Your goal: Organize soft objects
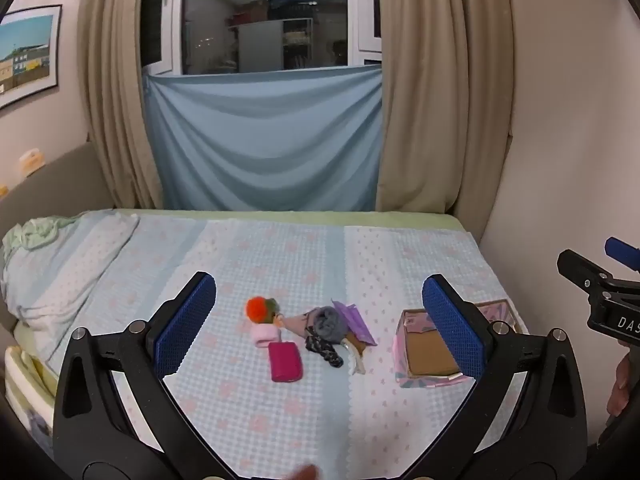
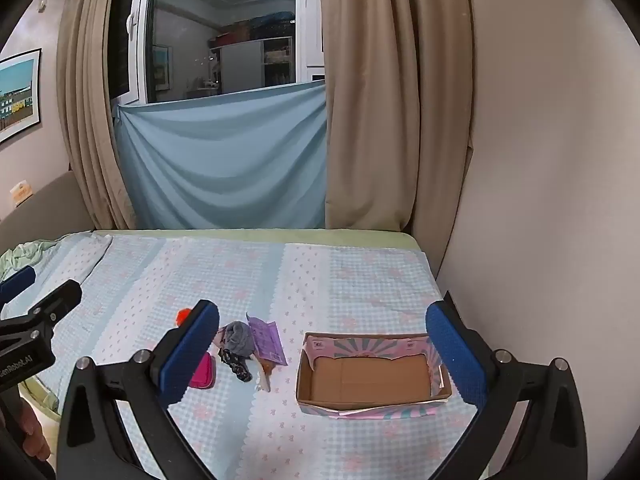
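Partial lettering on the two claw bodies

The black body of the right claw (image 1: pixel 614 312) shows white "DAS", cut off by the frame edge; the black left claw (image 2: pixel 24 356) body reads "enRobot.AI", its start cropped.

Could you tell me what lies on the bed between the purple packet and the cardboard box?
Nothing: between the purple packet and the box there is only bare bedspread, clearest in the right wrist view.

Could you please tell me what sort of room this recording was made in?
Most likely a bedroom at home: the work surface is a bed with a patterned cover and a pillow at one end, beige curtains frame a window, and a framed picture hangs on the wall.
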